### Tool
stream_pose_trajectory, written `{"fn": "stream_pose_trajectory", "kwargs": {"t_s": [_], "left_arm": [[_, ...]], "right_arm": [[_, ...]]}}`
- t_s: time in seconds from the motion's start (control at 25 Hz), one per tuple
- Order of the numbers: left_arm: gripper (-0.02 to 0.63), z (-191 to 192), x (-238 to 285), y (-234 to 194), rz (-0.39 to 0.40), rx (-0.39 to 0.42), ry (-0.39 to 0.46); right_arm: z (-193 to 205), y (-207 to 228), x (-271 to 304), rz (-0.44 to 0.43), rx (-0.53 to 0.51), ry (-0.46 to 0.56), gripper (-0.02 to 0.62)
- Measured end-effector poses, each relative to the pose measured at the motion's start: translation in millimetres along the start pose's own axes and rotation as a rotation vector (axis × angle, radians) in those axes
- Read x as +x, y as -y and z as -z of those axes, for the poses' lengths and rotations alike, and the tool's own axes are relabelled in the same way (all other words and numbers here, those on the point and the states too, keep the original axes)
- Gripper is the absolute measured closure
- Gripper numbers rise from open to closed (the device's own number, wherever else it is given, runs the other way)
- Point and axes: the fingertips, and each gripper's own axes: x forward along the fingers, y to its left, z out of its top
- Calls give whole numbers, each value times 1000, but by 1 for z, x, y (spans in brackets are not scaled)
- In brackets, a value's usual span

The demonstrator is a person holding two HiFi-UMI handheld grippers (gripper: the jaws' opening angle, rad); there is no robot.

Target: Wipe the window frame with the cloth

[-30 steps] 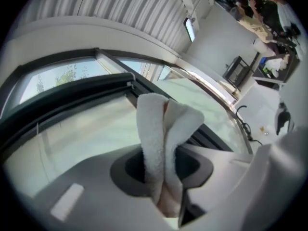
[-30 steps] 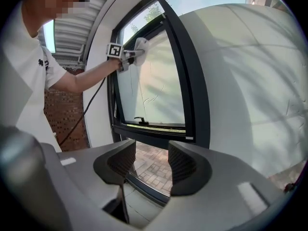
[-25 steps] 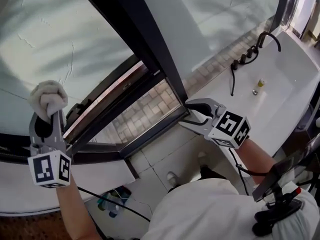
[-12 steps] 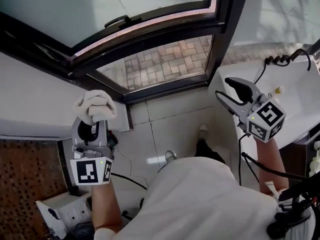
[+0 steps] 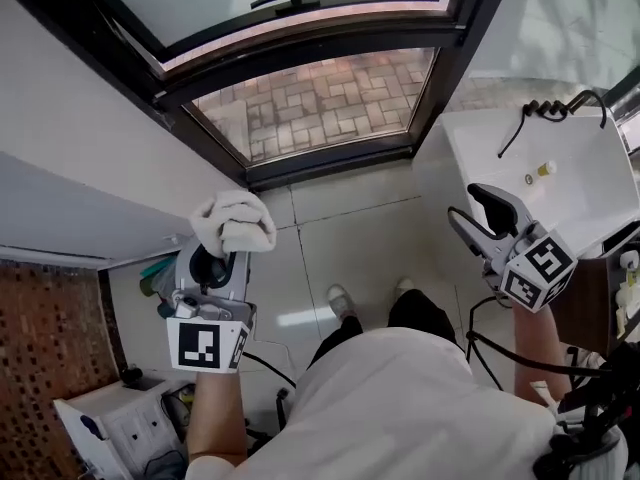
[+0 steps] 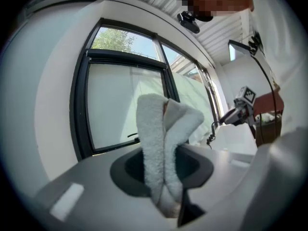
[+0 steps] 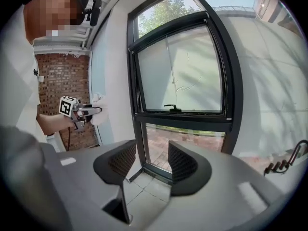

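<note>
The cloth [image 5: 233,222] is held bunched in the left hand-held gripper [image 5: 213,266]. In the left gripper view the jaws are seen closed on its lower part, and the white folds stand up above them. The cloth is kept in the air on the left side of the scene, in front of the white wall [image 5: 90,138] and above the tiled floor [image 5: 340,238]. It is apart from the dark window frame [image 5: 330,163], and no part of it touches the frame.

The right hand-held gripper [image 5: 476,212] is held at the right, near the white basin [image 5: 590,183]. Its jaws are wide apart and nothing is between them; only the lower corner of the frame and the floor are seen through the gap.

No wiping is being done at this moment. It cannot be told from the frame itself whether some part was already wiped, because no dust line or wet trace can be made out on the dark bars. It is judged that the grasp on the cloth is ready, and that the cloth has yet to be brought to the frame and passed along its bars.
</note>
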Motion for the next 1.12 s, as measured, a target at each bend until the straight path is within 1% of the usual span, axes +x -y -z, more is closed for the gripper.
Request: {"fn": "stream_pose_trajectory", "kwargs": {"t_s": [0.08, 0.2, 0.28, 0.36, 0.52, 0.6, 0.72, 0.84, 0.96, 1.12], "left_arm": [[476, -4, -16, 9, -3, -12, 18], [476, -11, -35, 26, -15, -45, 33], [476, -19, -44, 47, -24, -48, 36], [476, -27, -50, 73, -17, -49, 35], [476, -38, -55, 121, 15, -38, 25], [476, -39, -59, 143, 15, -39, 24], [476, -32, -71, 173, 0, -58, 16], [476, -20, -76, 204, 35, -54, -10], [476, -34, -78, 211, 52, -39, -15], [476, -64, -75, 216, 69, -10, 27]], "right_arm": [[-5, -5, -14, 7, -12, 21, 383], [-20, -14, -36, -1, -56, 81, 382], [-24, -18, -56, -21, -75, 113, 382], [-22, -20, -77, -37, -77, 127, 382], [-11, -21, -111, -66, -71, 143, 382], [1, -21, -124, -81, -67, 137, 382], [20, -20, -138, -100, -62, 120, 382], [38, -16, -162, -83, -59, 137, 382], [29, -18, -177, -77, -52, 161, 382], [17, -29, -187, -79, -68, 177, 382]]}}
